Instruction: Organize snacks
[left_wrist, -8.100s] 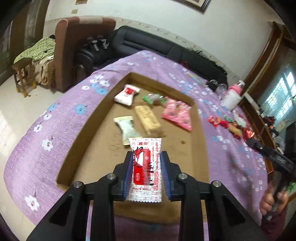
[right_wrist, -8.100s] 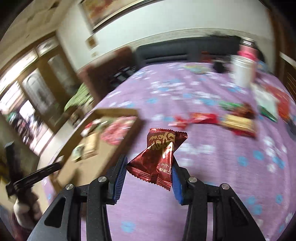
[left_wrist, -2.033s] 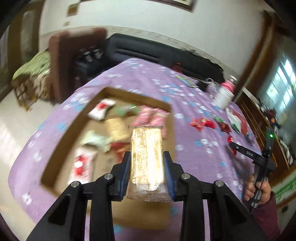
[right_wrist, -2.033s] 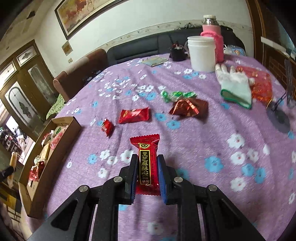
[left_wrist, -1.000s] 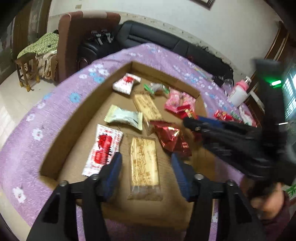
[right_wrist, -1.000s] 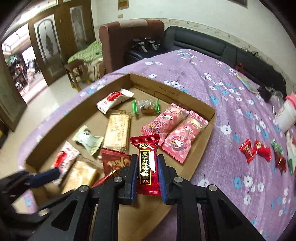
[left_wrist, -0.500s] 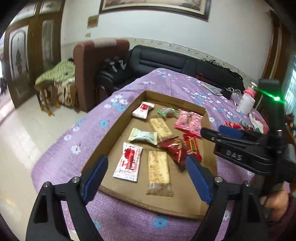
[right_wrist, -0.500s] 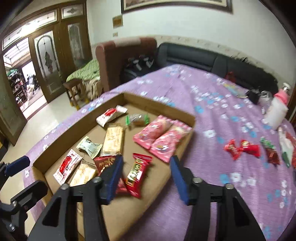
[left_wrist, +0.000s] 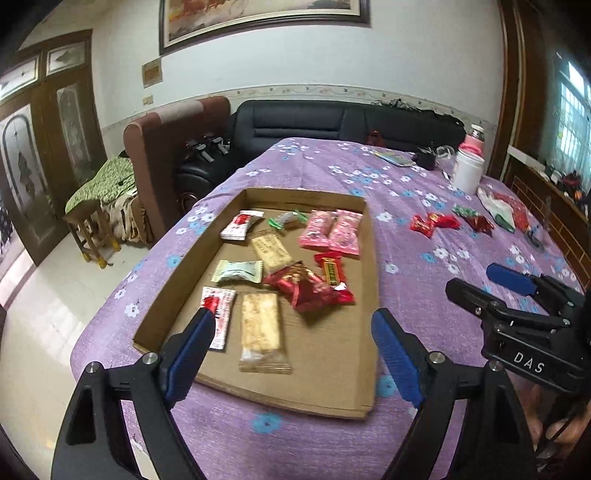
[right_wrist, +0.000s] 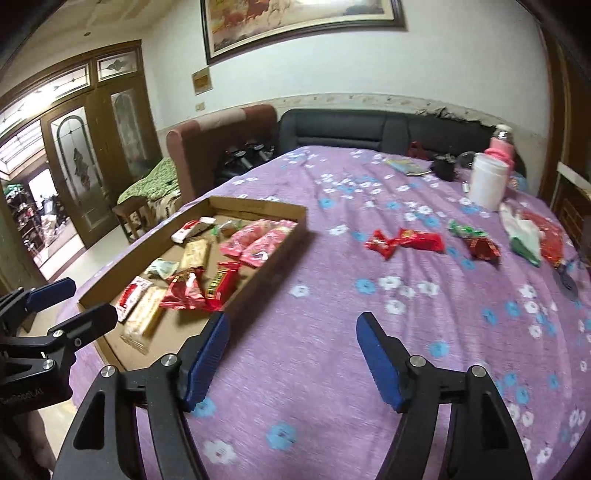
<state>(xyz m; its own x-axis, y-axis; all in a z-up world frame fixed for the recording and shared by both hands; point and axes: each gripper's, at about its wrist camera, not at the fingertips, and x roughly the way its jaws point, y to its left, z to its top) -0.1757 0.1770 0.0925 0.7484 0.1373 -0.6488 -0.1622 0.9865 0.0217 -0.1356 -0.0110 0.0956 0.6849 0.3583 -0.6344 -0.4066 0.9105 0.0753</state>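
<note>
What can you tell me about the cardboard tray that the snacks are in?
The cardboard tray is a shallow, open, brown rectangle with low walls, lying flat on the purple flowered tablecloth near the table's edge. Its front rim looks worn and layered. Wrapped snacks lie loose on its floor: two pink packets side by side at the back, red ones in the middle, pale biscuit bars and white packets. No gripper touches it.

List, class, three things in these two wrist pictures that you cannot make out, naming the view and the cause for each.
1. Print on the tan biscuit pack in the cardboard tray: left wrist view, blurred.
2. The green-wrapped sweet on the purple cloth: right wrist view, too small and smeared to identify.
3. The hand holding the left claw: right wrist view, cut off by the left edge.
</note>
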